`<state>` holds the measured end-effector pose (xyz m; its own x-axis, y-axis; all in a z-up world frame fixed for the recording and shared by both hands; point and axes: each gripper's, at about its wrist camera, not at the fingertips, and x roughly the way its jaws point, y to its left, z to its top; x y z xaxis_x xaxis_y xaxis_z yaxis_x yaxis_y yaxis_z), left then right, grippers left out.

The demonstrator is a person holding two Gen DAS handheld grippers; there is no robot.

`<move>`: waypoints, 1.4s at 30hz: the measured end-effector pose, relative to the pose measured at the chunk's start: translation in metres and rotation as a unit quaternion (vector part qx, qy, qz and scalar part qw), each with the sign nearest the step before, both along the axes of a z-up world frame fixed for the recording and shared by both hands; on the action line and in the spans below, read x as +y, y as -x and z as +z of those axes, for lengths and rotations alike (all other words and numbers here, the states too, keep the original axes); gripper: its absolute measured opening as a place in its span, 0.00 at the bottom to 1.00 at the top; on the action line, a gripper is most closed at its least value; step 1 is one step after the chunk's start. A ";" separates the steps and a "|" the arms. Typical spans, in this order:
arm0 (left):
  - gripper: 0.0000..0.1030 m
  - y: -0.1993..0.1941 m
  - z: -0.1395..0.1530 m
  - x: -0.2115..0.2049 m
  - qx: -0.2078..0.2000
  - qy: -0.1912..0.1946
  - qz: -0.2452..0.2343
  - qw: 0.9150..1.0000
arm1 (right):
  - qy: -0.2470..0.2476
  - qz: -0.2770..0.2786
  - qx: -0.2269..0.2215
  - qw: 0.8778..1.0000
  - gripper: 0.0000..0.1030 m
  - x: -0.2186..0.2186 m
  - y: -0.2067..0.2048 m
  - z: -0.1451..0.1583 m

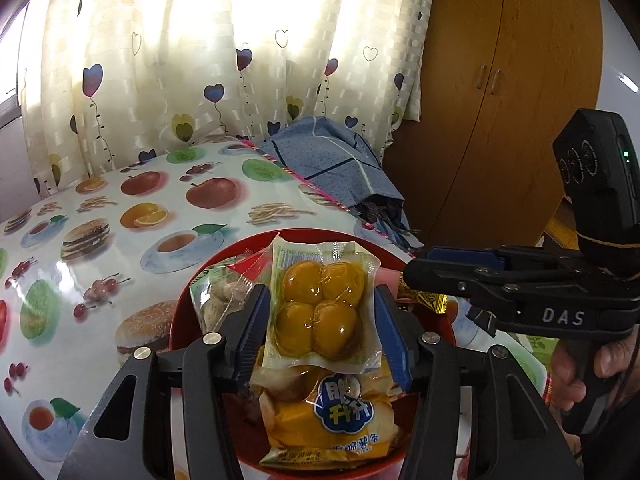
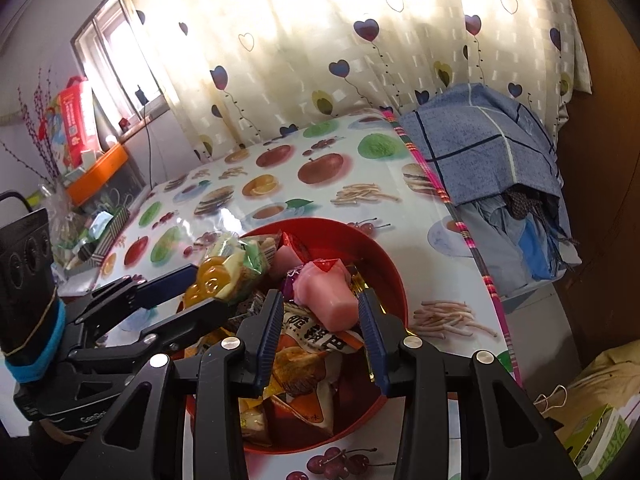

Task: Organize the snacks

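Note:
A red bowl [image 1: 176, 320] [image 2: 372, 252] full of snack packs stands on the fruit-print table. In the left wrist view, my left gripper [image 1: 320, 294] [image 2: 208, 286] straddles a clear pack of four yellow balls [image 1: 320, 304] [image 2: 212, 280]. That pack lies on a yellow crisp bag [image 1: 340, 412], and the pads flank it without squeezing it. My right gripper [image 2: 320, 298] [image 1: 418, 266] hovers over the bowl's right side. A pink sausage-like pack [image 2: 324, 300] sits between its fingers, with a gap at the left pad. An orange bag [image 2: 316, 340] lies underneath.
The table [image 1: 120, 208] runs back to a heart-print curtain [image 1: 160, 60]. A blue checked cloth [image 2: 480, 144] covers a pile beyond the table's right edge, and a wooden wardrobe [image 1: 500, 80] stands behind it. Clutter and an orange tray [image 2: 100, 172] stand at the left; a green box [image 2: 596, 440] sits low right.

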<state>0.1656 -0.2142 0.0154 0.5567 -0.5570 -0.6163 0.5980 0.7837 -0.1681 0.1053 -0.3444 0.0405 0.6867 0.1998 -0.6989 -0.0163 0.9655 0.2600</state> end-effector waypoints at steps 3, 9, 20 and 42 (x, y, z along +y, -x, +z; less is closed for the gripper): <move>0.62 -0.001 -0.002 0.000 0.000 0.000 0.001 1.000 | -0.002 0.001 0.002 1.000 0.36 -0.001 0.001 -0.001; 0.62 -0.001 0.000 0.008 -0.005 0.009 0.018 1.000 | -0.001 0.008 0.002 1.000 0.37 0.003 0.004 -0.003; 0.62 0.023 0.014 0.029 -0.006 -0.011 0.059 0.998 | 0.032 0.016 -0.004 0.999 0.40 0.020 0.029 0.005; 0.62 0.085 -0.005 0.047 0.041 -0.028 0.083 0.995 | 0.084 0.031 0.001 0.996 0.44 0.065 0.086 -0.001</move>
